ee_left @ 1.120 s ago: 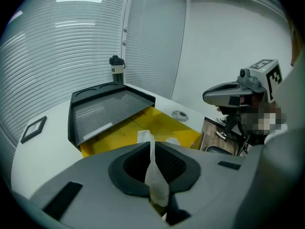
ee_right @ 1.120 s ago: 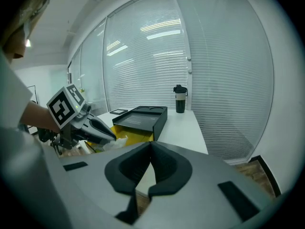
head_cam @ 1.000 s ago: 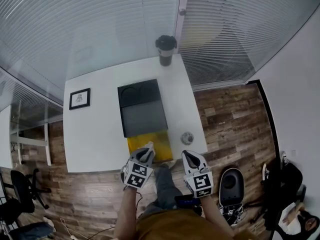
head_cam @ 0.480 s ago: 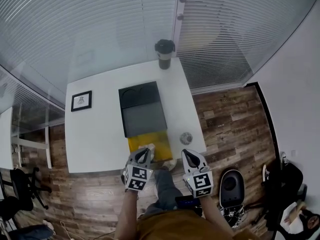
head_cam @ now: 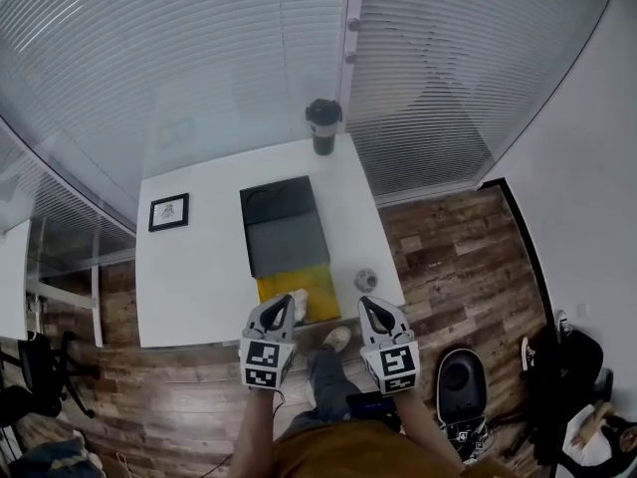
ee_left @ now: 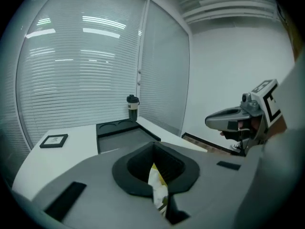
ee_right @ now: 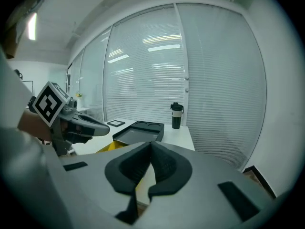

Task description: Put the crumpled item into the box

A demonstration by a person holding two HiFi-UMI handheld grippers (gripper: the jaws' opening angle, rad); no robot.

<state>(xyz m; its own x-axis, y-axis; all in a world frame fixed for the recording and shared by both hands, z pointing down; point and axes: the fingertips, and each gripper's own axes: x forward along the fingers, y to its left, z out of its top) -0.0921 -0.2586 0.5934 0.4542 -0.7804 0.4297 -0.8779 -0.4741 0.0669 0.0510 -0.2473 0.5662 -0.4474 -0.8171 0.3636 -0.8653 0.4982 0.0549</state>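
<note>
At the near table (head_cam: 194,267) edge, the left gripper (head_cam: 289,305) has drawn back, clamped on what looks like a yellow-white flap (ee_left: 157,187). The right gripper (head_cam: 369,309) is closed and empty. The ball (head_cam: 366,279) still lies right of the box (head_cam: 284,222), ungrasped.

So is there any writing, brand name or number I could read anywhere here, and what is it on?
No text is readable anywhere.
Cubes on the left tool and right tool: black-and-white square patterns, no words.
Framed picture: a dark drawing, too small to read.
Tumbler: a pale band, too blurred to read.
Black box: plain, no print.
Wrapper in the left tool: no print visible.
</note>
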